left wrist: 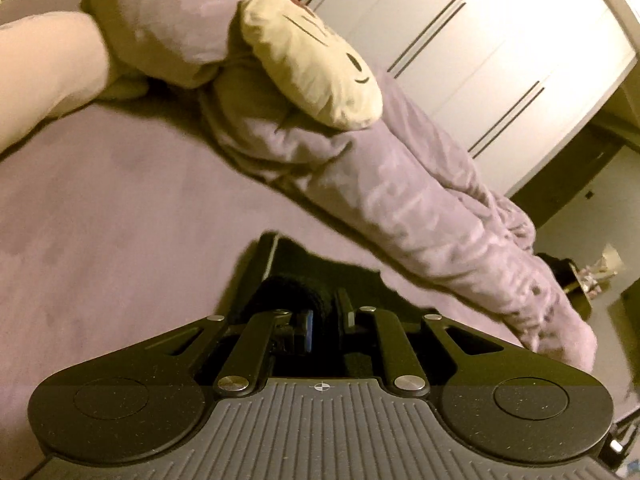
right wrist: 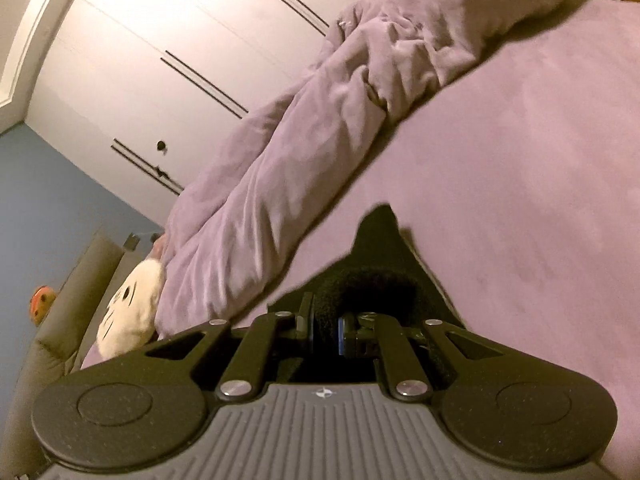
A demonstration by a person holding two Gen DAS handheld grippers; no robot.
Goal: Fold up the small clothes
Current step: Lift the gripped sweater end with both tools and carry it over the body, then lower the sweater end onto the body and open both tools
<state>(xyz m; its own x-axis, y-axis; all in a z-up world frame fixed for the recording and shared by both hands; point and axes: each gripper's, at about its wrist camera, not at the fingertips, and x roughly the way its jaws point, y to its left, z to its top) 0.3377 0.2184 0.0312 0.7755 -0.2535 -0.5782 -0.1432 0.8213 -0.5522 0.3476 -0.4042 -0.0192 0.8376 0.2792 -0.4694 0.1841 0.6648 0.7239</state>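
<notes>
Purple sheets are covering the bed [left wrist: 100,208] that we are working on, and white wardrobe doors [left wrist: 500,60] are standing behind it. We are seeing a long purple blanket [left wrist: 420,208] lying bunched up along the far edge of the bed. In the left view, a round cream pillow with a cat face [left wrist: 312,60] is resting on top of that blanket. A pale pillow [left wrist: 48,68] is lying near the far left corner of the bed.

We are holding a small black piece of clothing [left wrist: 288,292] between our two tools. Our left tool [left wrist: 326,320] is pressing its two fingers together and pinching one edge of the black cloth. Our right tool [right wrist: 324,332] is doing the same thing, and its fingers are pinching the fuzzy black cloth [right wrist: 368,280] too. In the right view, one corner of the cloth is sticking up like a point in front of the tool.

The black cloth is sitting at the near side of the bed, right in front of us. We are seeing part of it over the purple sheet, apart from the blanket. We cannot tell what kind of clothing it is, because both pictures are blurry and the cloth is very dark.

On the right view, the cat pillow [right wrist: 128,312] is showing at the left, next to a grey headboard [right wrist: 52,320].
</notes>
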